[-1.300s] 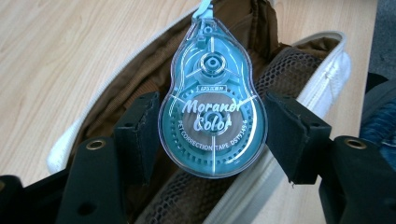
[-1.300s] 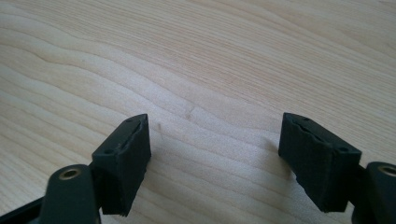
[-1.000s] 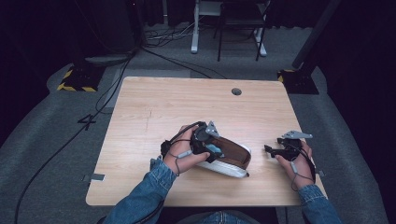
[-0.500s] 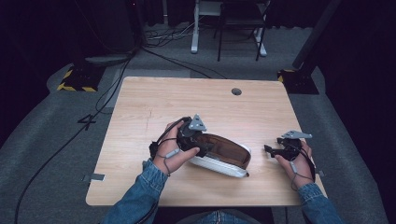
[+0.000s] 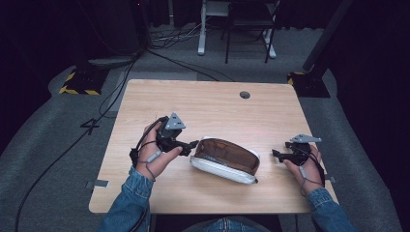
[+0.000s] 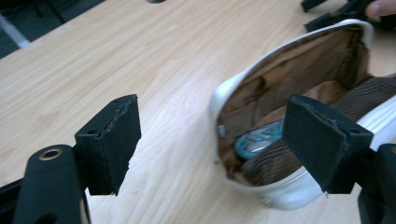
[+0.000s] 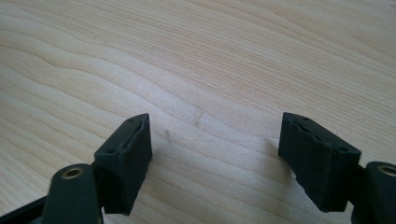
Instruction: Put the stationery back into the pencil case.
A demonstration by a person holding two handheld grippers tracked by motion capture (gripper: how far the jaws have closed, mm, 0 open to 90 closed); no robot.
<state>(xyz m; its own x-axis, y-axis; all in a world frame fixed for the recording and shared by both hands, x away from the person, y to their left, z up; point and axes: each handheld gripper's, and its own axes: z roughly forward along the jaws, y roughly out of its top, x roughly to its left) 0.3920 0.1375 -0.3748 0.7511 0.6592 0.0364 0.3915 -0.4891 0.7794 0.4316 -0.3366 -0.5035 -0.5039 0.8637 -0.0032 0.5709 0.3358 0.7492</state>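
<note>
— What's the left gripper doing?
— Its jaws have just been opening; they stand apart, holding nothing, just beside the open pouch on the table.
— And the right gripper?
— Wide open over bare wood, apart from the pouch.

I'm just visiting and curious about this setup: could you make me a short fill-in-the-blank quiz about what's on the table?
1. The pouch lies on a ____ table.
2. The pouch's lining is ____.
3. The jaws of the left gripper stand ____, with nothing pressed between them.
4. Inside the pouch sits a ____-coloured object.

Missing words: wooden; brown; open; teal
</note>
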